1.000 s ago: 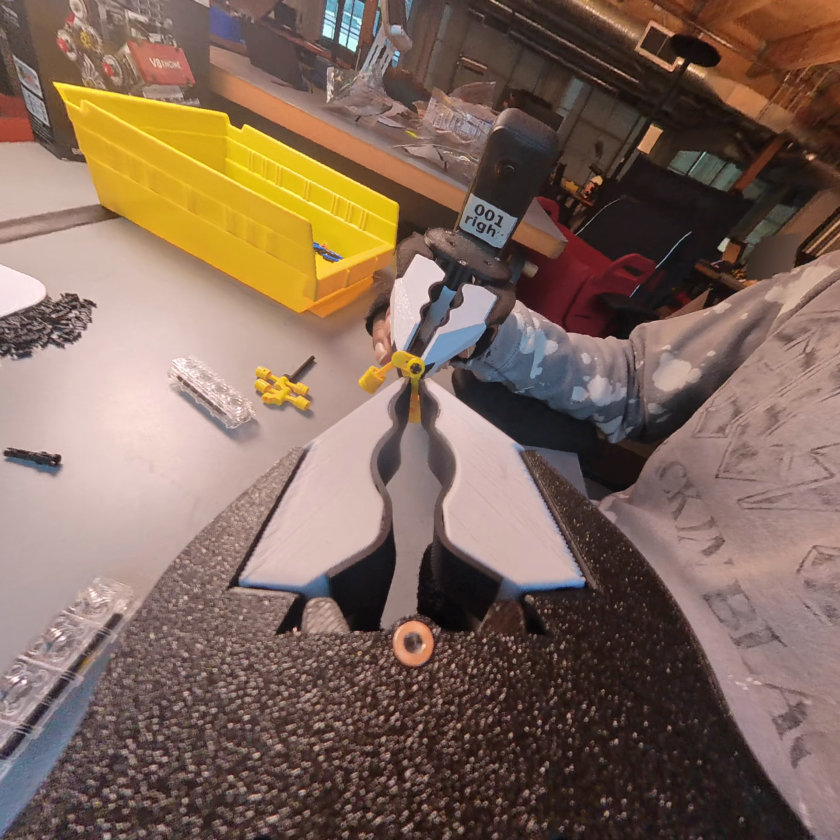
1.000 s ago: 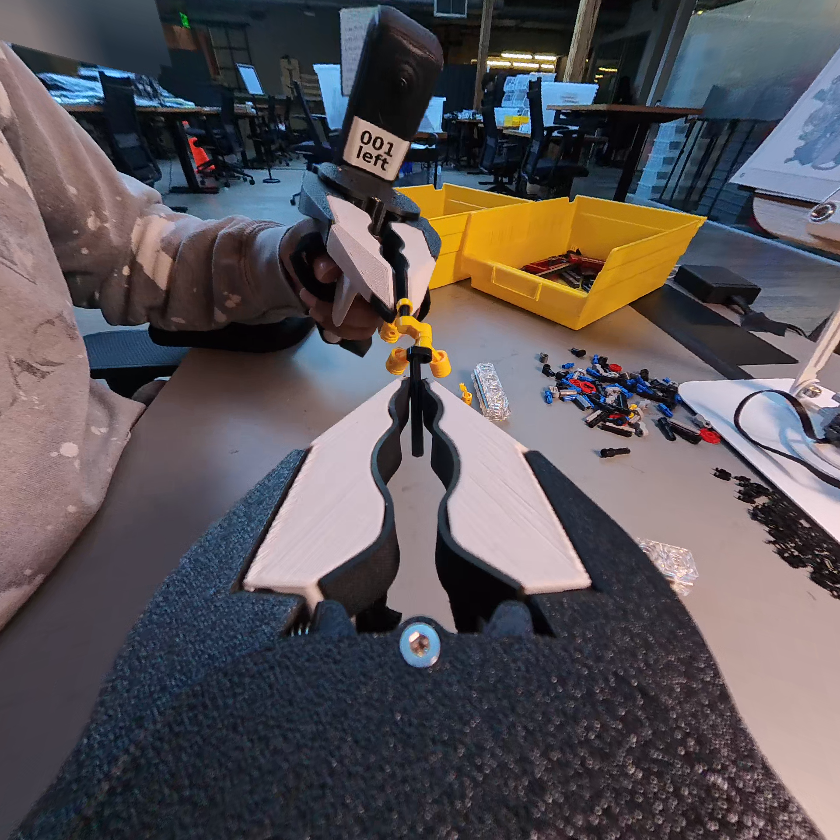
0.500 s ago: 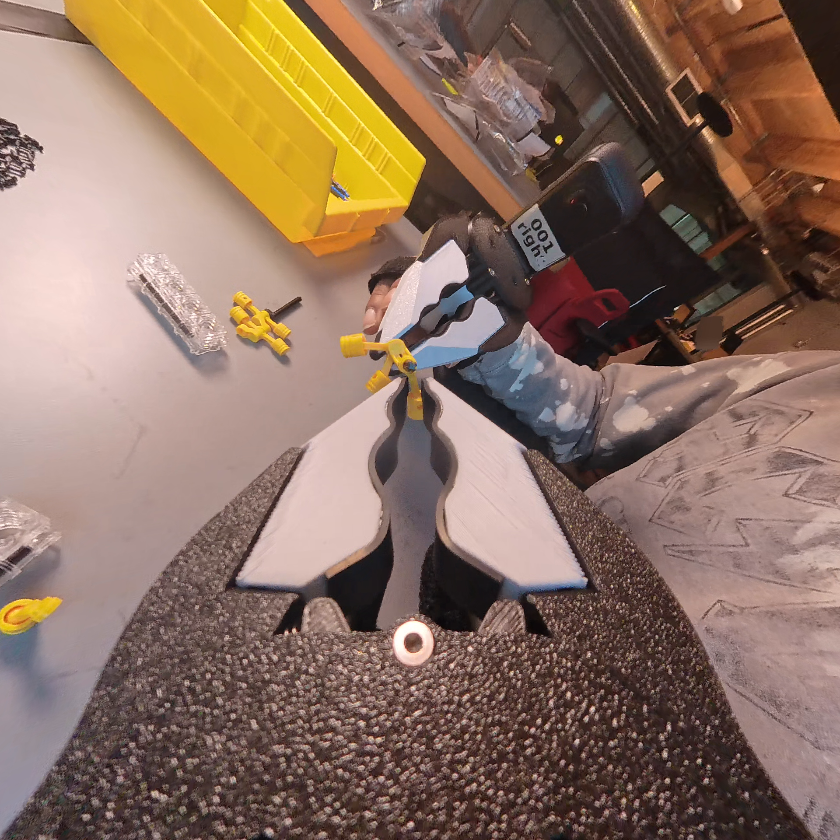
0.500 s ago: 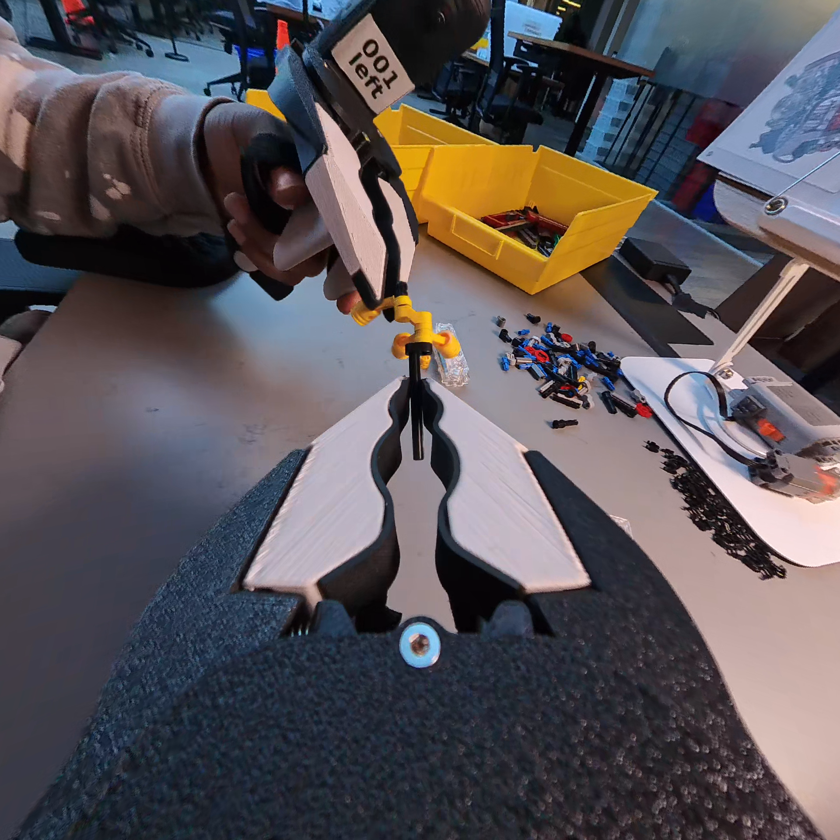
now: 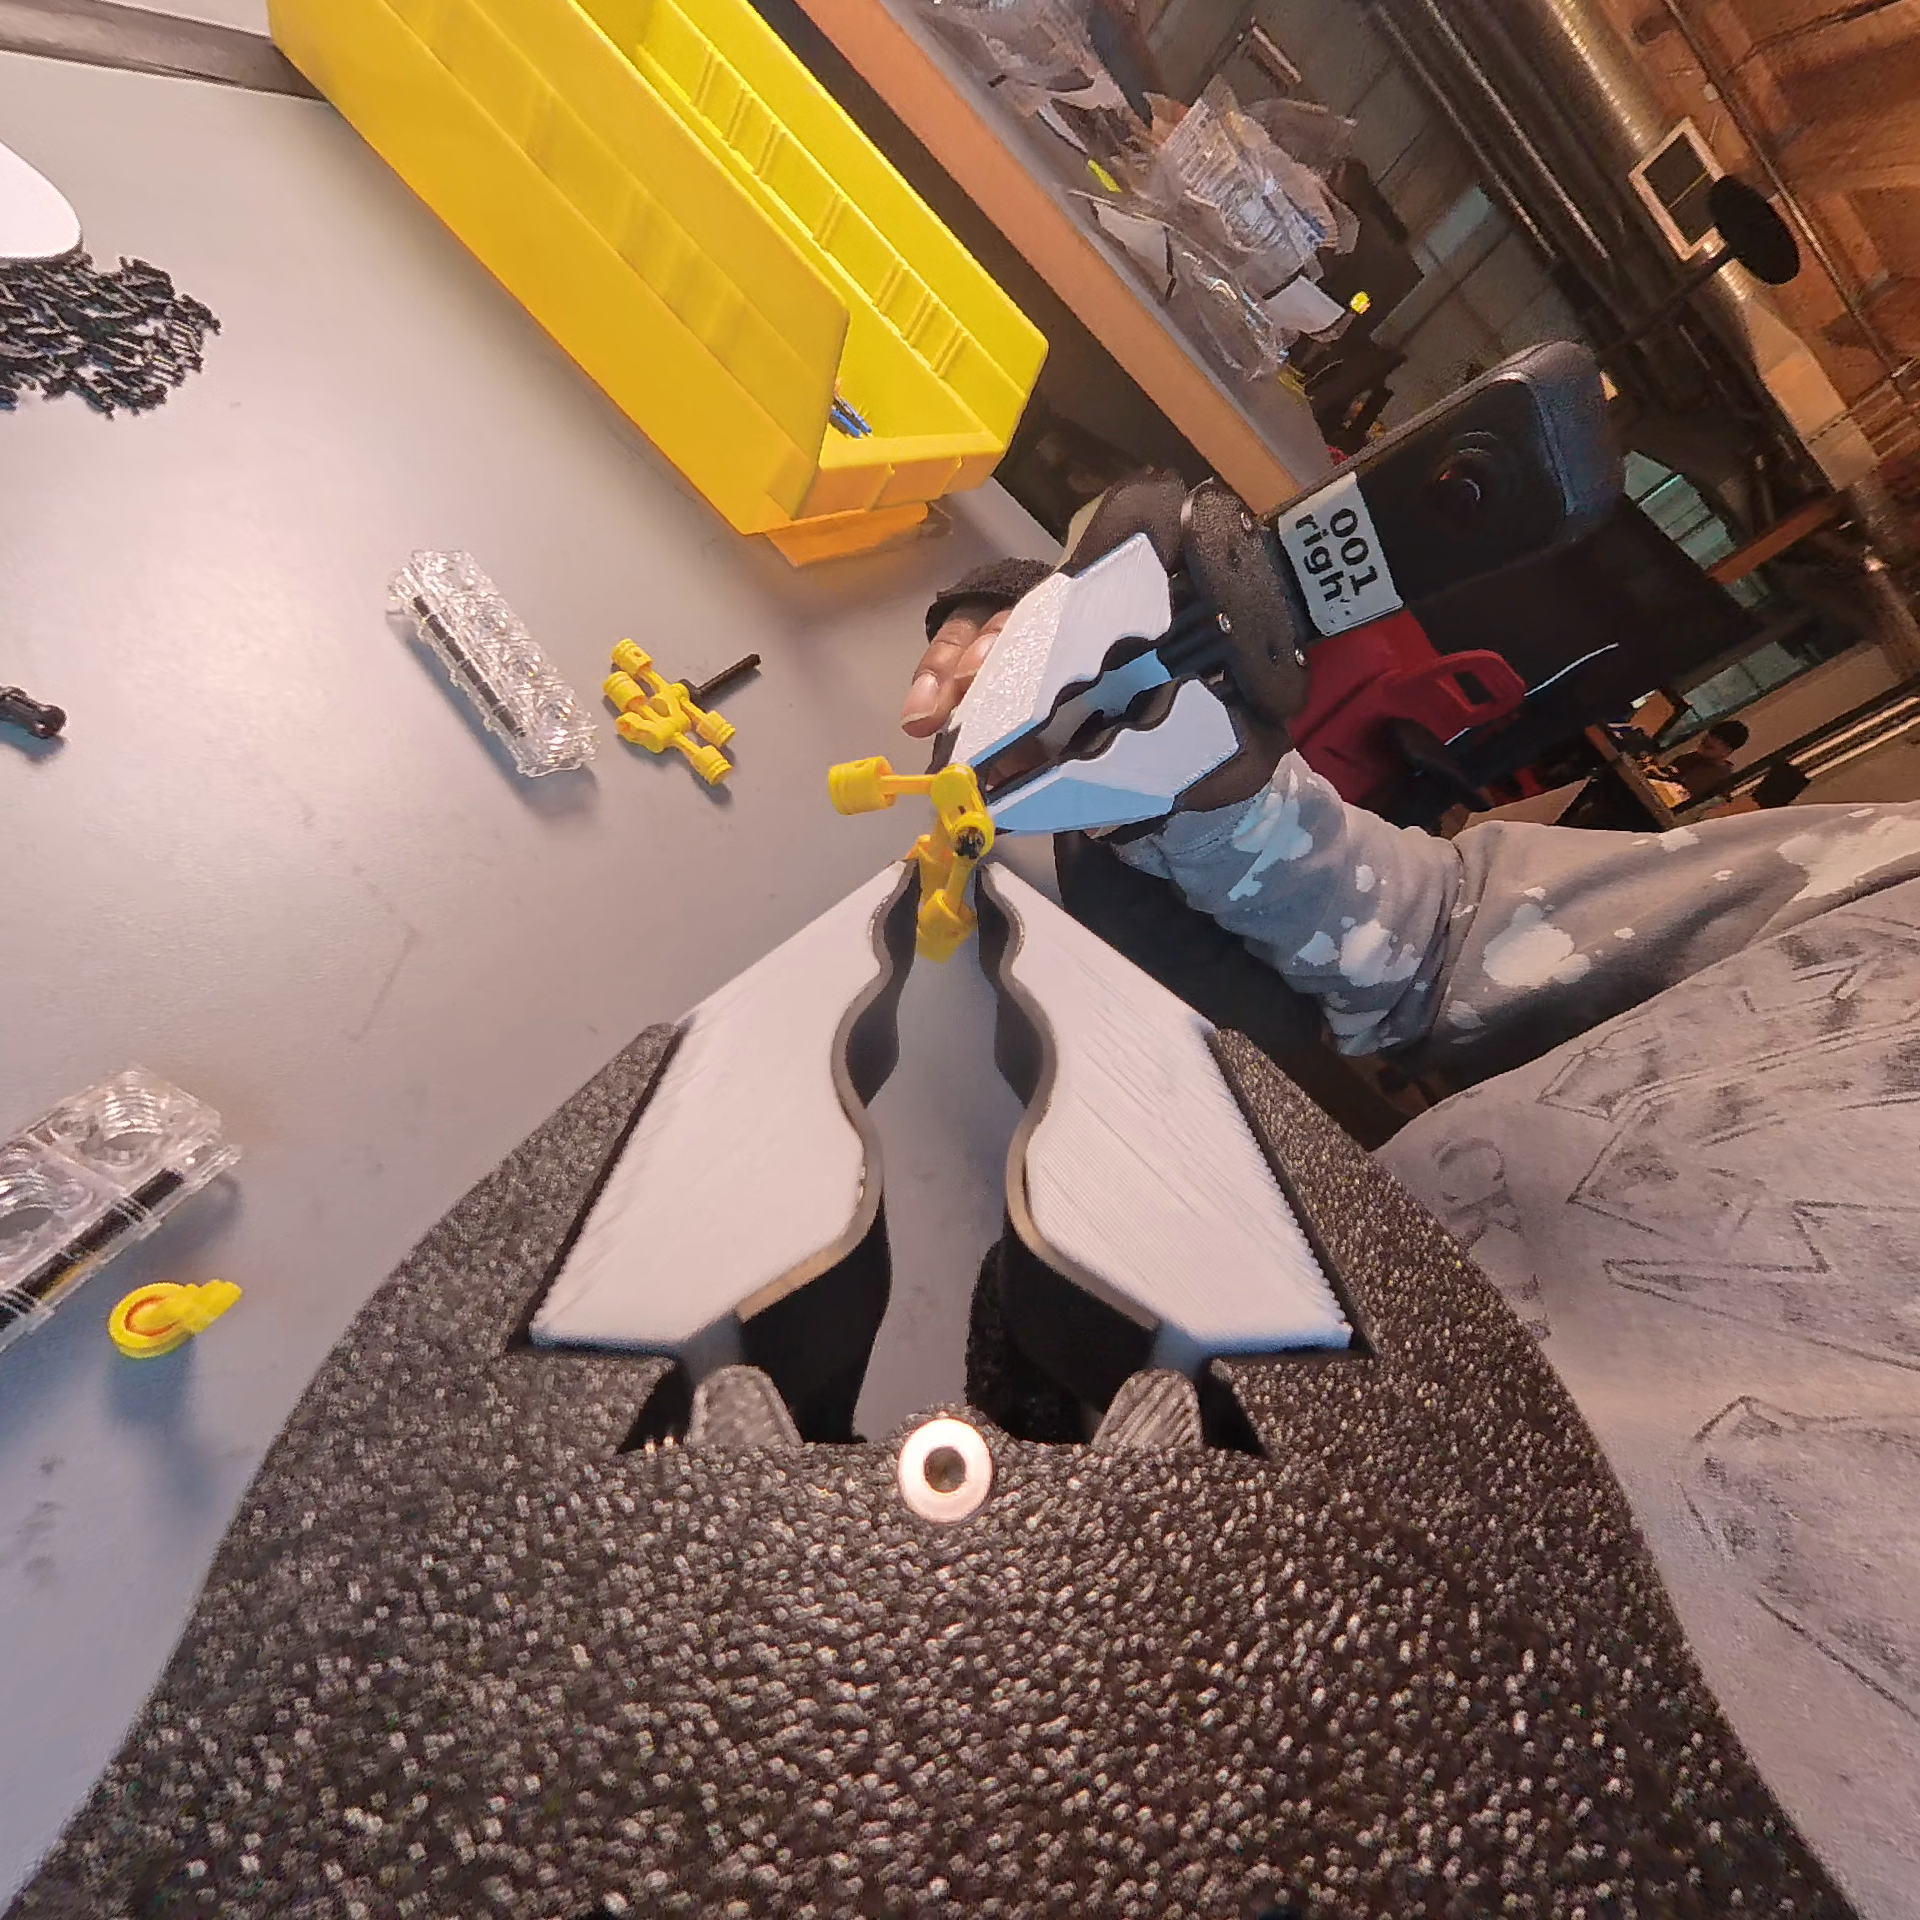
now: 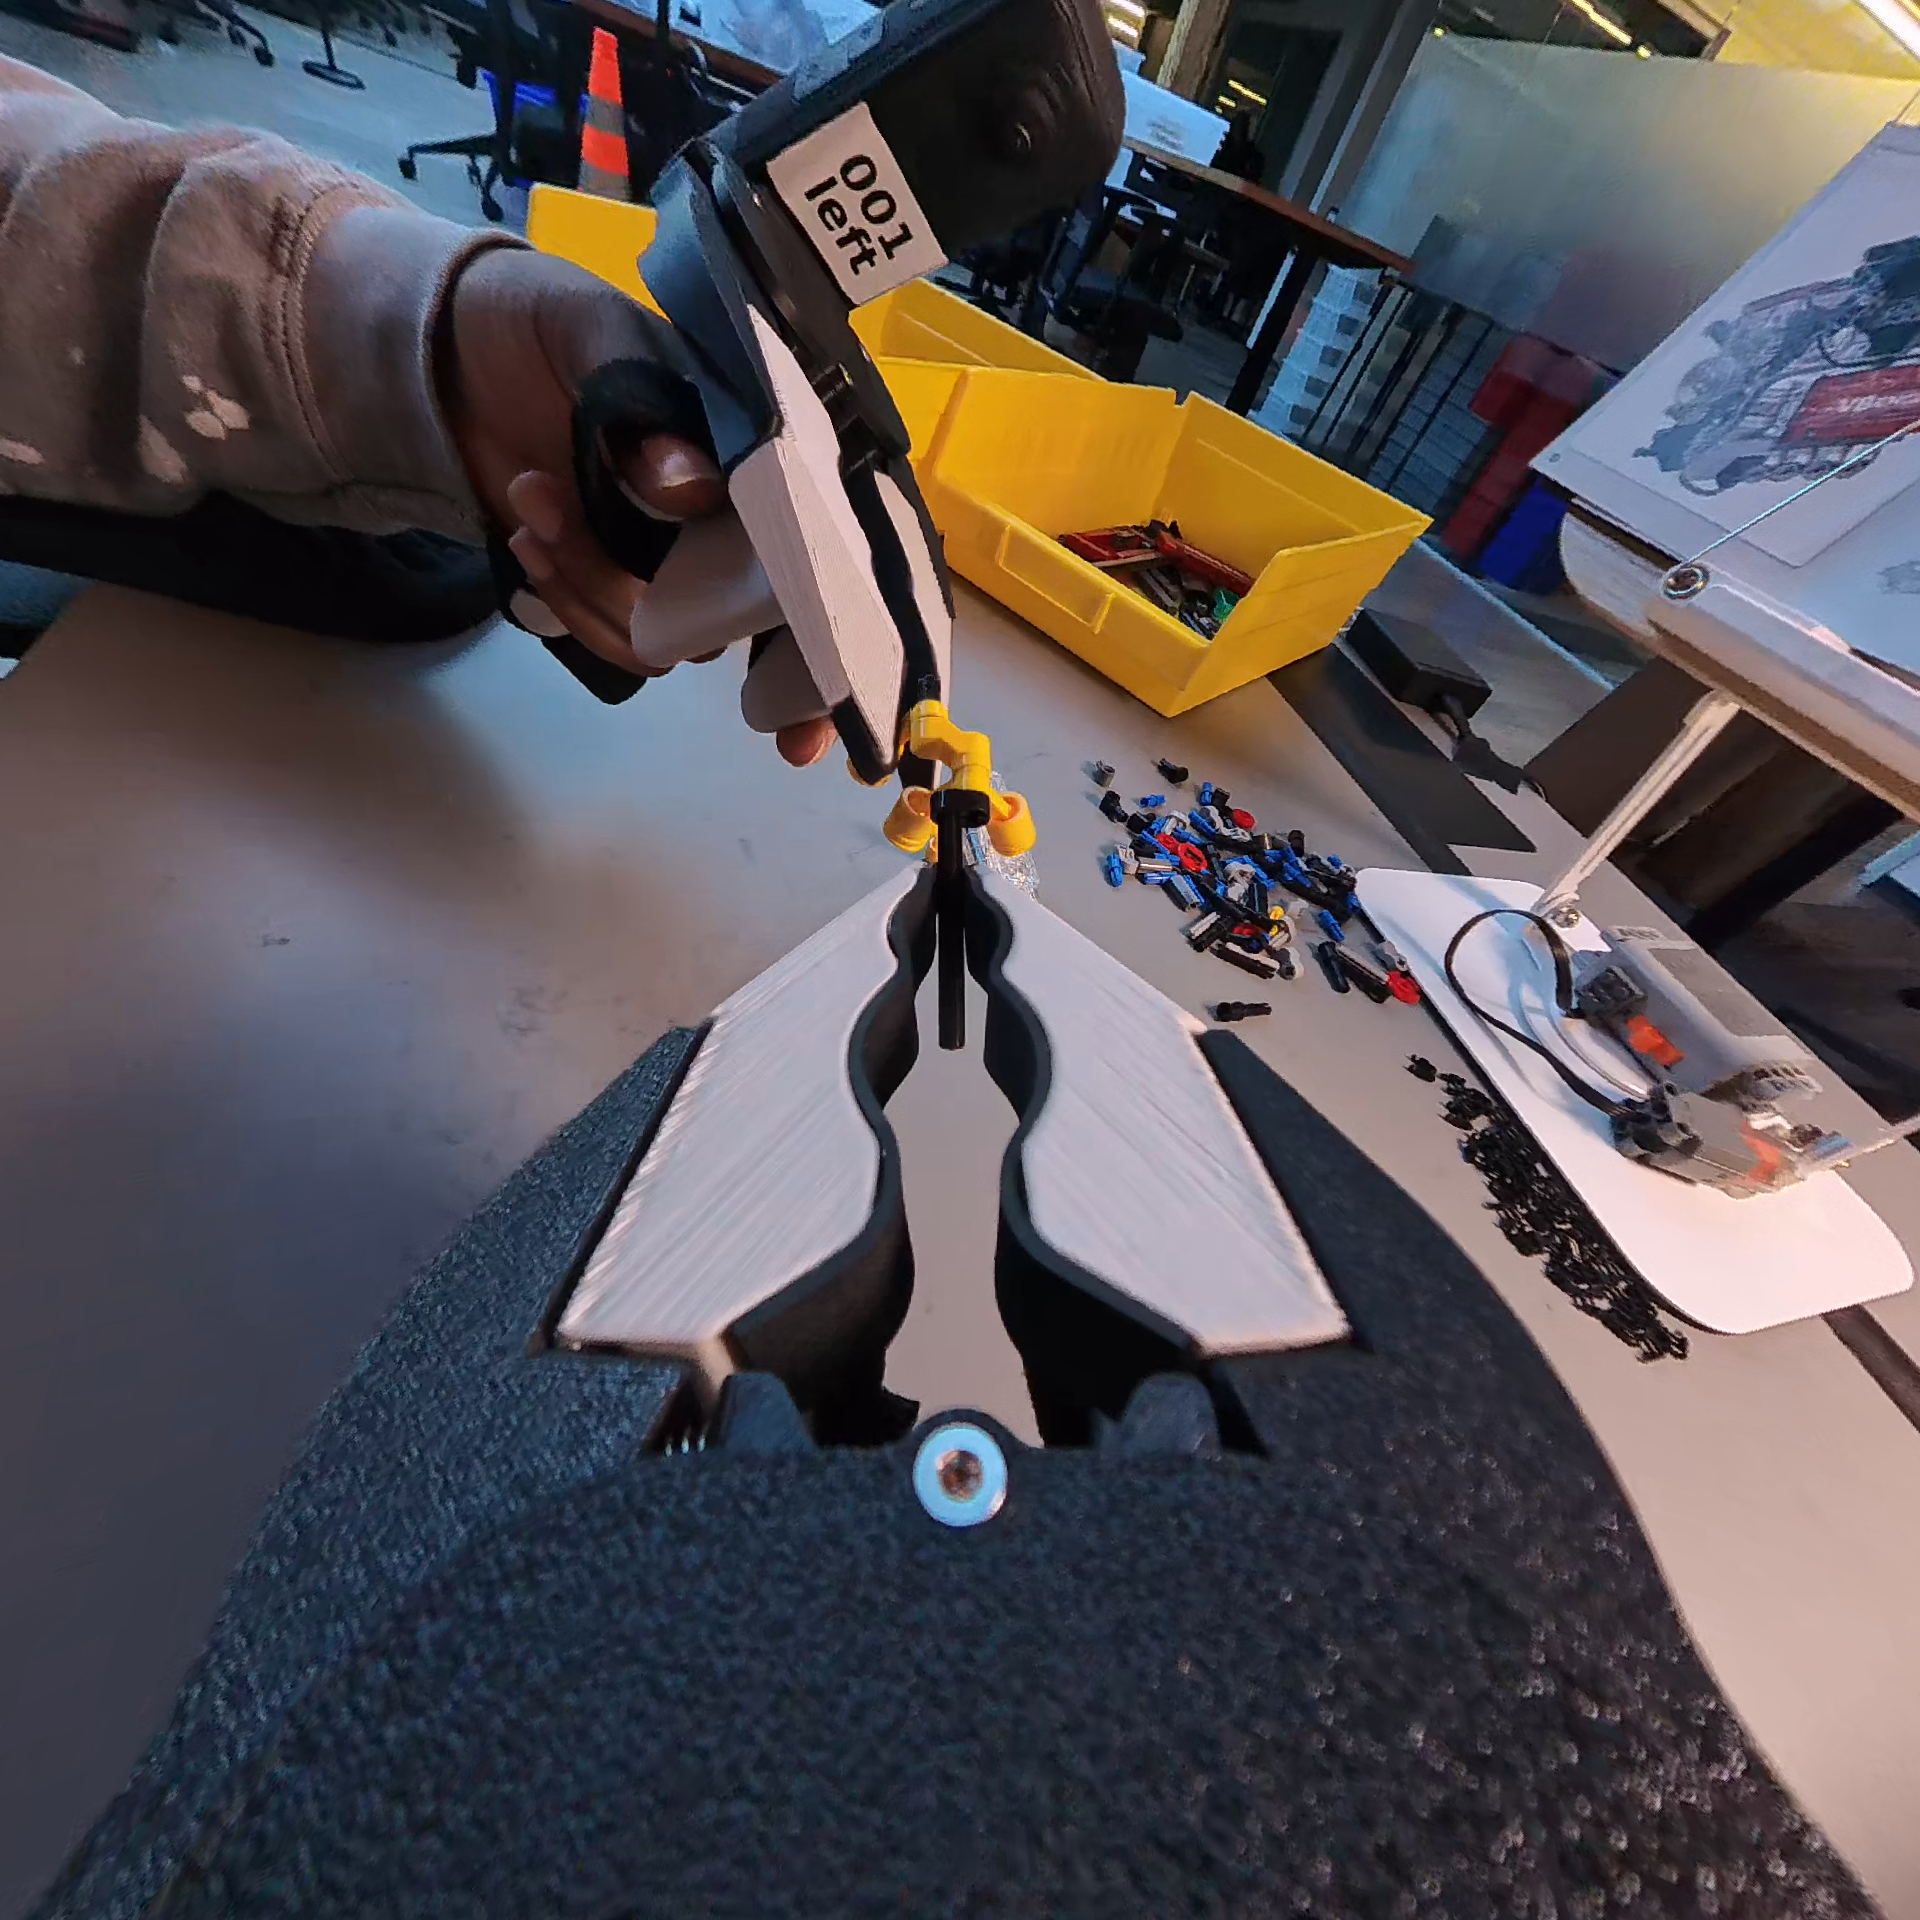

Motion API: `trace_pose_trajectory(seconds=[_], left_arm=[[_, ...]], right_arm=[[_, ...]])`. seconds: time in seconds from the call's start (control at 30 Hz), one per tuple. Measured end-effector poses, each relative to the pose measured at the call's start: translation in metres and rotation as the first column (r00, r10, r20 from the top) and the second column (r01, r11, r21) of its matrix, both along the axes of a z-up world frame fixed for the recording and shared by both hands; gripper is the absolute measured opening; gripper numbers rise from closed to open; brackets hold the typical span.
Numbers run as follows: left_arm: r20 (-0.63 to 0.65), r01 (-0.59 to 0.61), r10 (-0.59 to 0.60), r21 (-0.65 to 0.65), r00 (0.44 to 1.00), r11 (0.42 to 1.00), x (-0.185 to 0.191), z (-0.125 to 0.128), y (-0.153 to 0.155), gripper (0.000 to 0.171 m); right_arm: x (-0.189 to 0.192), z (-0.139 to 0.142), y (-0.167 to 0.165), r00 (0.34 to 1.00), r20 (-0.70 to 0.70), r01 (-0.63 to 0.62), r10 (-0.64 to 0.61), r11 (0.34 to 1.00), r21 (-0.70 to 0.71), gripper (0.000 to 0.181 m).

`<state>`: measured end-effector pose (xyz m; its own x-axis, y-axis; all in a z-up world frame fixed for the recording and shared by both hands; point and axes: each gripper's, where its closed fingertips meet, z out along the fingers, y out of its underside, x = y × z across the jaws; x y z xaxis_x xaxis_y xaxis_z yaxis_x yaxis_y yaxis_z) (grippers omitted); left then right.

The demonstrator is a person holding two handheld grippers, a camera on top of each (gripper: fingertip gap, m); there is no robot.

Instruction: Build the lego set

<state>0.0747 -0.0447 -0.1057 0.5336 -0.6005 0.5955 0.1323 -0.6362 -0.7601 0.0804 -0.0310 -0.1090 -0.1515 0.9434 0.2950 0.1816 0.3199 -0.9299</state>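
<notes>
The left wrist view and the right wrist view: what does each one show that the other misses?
Only the left wrist view shows a second yellow piston assembly lying on the table and a loose yellow ring piece.

Only the right wrist view shows the pile of small mixed pieces and a motor unit on a white board.

Both show the held yellow piston piece, gripped by the left gripper and the right gripper.

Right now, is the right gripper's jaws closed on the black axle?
Yes: in the right wrist view the right gripper has its jaws pinched on the black axle, whose far end carries the yellow piston assembly.
</notes>
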Motion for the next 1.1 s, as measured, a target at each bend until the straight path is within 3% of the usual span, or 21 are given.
trace_pose_trajectory(seconds=[0.1,0.27,0.43,0.6,0.8,0.93,1.1], left_arm=[[0.014,0.0,0.0,0.008,1.0,1.0,0.0,0.004,-0.001,0.012],[-0.026,-0.002,0.005,0.116,1.0,0.993,-0.001,0.021,-0.004,0.029],[-0.131,-0.076,0.113,0.258,0.985,0.963,-0.026,0.029,0.003,0.038],[-0.422,-0.125,0.229,0.259,0.877,0.958,-0.079,-0.018,0.02,0.043],[-0.621,-0.075,0.113,0.088,0.775,0.993,-0.104,-0.082,0.012,0.033],[-0.678,-0.039,0.066,0.056,0.732,0.998,-0.102,-0.096,0.007,0.028],[-0.686,-0.053,0.103,0.095,0.72,0.994,-0.103,-0.088,0.015,0.019]], right_arm=[[0.001,0.006,0.003,0.999,-0.032,0.015,-0.015,1.0,0.002,0.004],[0.008,0.027,0.011,0.991,-0.123,0.064,-0.06,0.998,0.025,0.004],[0.017,0.045,0.019,0.974,-0.206,0.098,-0.091,0.995,0.028,0.004],[0.021,0.047,0.026,0.97,-0.22,0.109,-0.107,0.994,-0.004,0.004],[0.019,0.039,0.029,0.975,-0.187,0.118,-0.117,0.993,-0.007,0.004],[0.018,0.033,0.03,0.98,-0.164,0.115,-0.115,0.993,-0.011,0.004],[0.017,0.029,0.031,0.982,-0.151,0.116,-0.117,0.993,-0.016,0.001]])
